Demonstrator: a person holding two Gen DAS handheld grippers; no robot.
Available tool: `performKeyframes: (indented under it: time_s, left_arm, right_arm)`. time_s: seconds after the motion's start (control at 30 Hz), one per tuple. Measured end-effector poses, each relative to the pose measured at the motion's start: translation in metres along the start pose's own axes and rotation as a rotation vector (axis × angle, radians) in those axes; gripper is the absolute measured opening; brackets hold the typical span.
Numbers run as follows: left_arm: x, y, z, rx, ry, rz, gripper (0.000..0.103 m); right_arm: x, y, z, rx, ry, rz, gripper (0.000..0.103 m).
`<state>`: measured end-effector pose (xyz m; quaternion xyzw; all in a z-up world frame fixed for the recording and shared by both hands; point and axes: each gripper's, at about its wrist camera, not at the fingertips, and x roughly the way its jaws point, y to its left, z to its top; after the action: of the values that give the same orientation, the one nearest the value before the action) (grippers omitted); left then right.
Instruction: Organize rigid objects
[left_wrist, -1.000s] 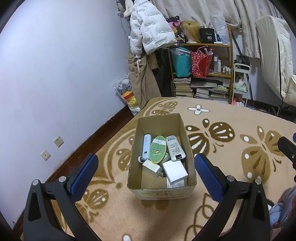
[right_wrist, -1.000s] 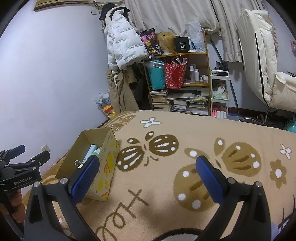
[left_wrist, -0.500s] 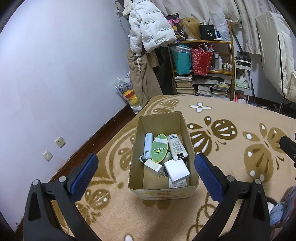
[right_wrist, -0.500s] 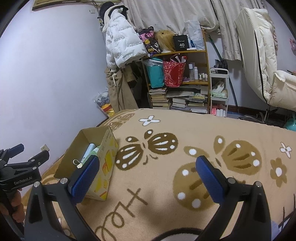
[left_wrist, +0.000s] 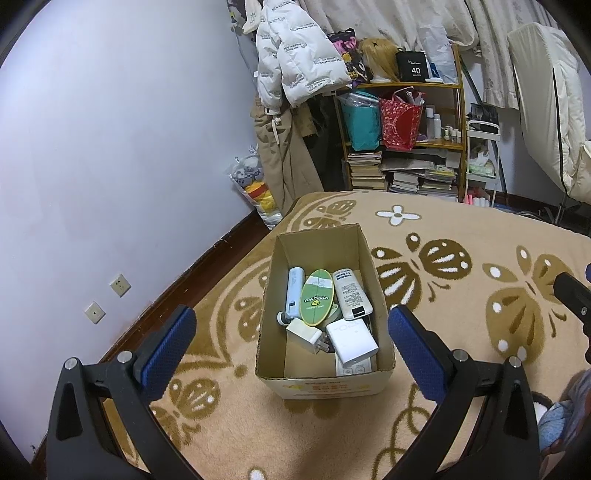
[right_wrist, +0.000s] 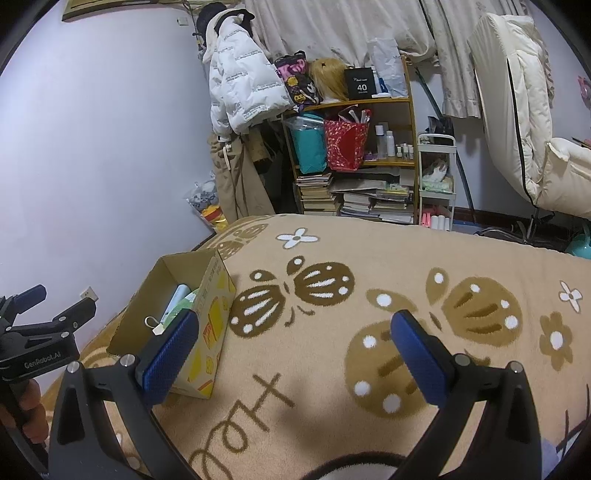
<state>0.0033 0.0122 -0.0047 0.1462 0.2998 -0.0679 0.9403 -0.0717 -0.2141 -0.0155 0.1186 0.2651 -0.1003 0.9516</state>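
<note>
An open cardboard box (left_wrist: 354, 236) stands on the patterned blanket. Inside lie a green oval case (left_wrist: 316, 302), a white remote (left_wrist: 351, 293), a light blue tube (left_wrist: 294, 291), a white plug charger (left_wrist: 304, 335) and a white power adapter (left_wrist: 351, 341). My left gripper (left_wrist: 291, 339) is open and empty, held above the box's near end. My right gripper (right_wrist: 291, 347) is open and empty over the bare blanket, to the right of the box (right_wrist: 214, 291). The left gripper also shows in the right wrist view (right_wrist: 44, 314).
A beige blanket with brown butterflies (right_wrist: 369, 258) covers the bed. A wooden shelf with books and bags (left_wrist: 402, 136) stands behind, coats (left_wrist: 295, 59) hang to its left, and a cream chair (right_wrist: 524, 122) stands at the right. The wall (left_wrist: 110, 147) runs along the left.
Both grippers have drawn back and risen slightly, so the box sits a little lower and smaller in both views. Both stay open and empty.
</note>
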Motion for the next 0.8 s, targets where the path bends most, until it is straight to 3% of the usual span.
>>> performKeyframes:
  time_s: [0.8]
  left_arm:
    - [-0.0009,-0.0003,-0.0007,0.01,0.008,0.005,0.103]
  right_arm:
    - [-0.0001,-0.0024,0.0015,0.003,0.006,0.001,0.103]
